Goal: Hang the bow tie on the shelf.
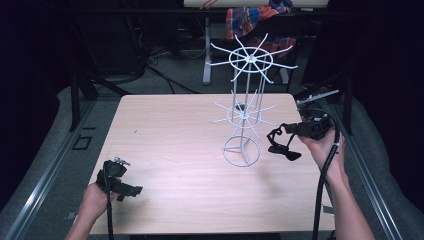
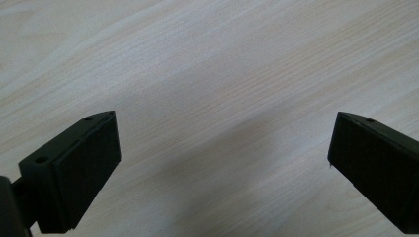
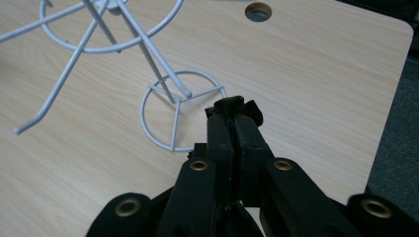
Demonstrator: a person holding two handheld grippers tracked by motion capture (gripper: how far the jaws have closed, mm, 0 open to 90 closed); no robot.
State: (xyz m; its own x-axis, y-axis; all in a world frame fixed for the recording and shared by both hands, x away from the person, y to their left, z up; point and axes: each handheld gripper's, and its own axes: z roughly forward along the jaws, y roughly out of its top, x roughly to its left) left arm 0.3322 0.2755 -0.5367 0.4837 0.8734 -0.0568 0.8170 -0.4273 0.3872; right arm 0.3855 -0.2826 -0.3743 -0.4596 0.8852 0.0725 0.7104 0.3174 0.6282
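L claw (image 2: 225, 168) spread over bare table (image 1: 175, 145); R claw (image 3: 232, 111) pinching black strap (image 1: 280, 147) near wire rack (image 1: 245, 100).

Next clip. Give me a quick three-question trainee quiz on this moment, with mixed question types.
1. True or false: the left hand-held gripper has its jaws shut on the white wire two-tier hook stand.
2. Multiple choice: what is the right hand-held gripper carrying? A) a limp black strap-like item; B) a red cup; C) nothing.
3. Fill in: the stand's ring base rests on the ____.

Key
1. False: its jaws are wide apart over bare wood, near the person's side, away from the stand.
2. A: the jaws are shut on it, and it hangs beside the stand's base.
3. light wooden table.
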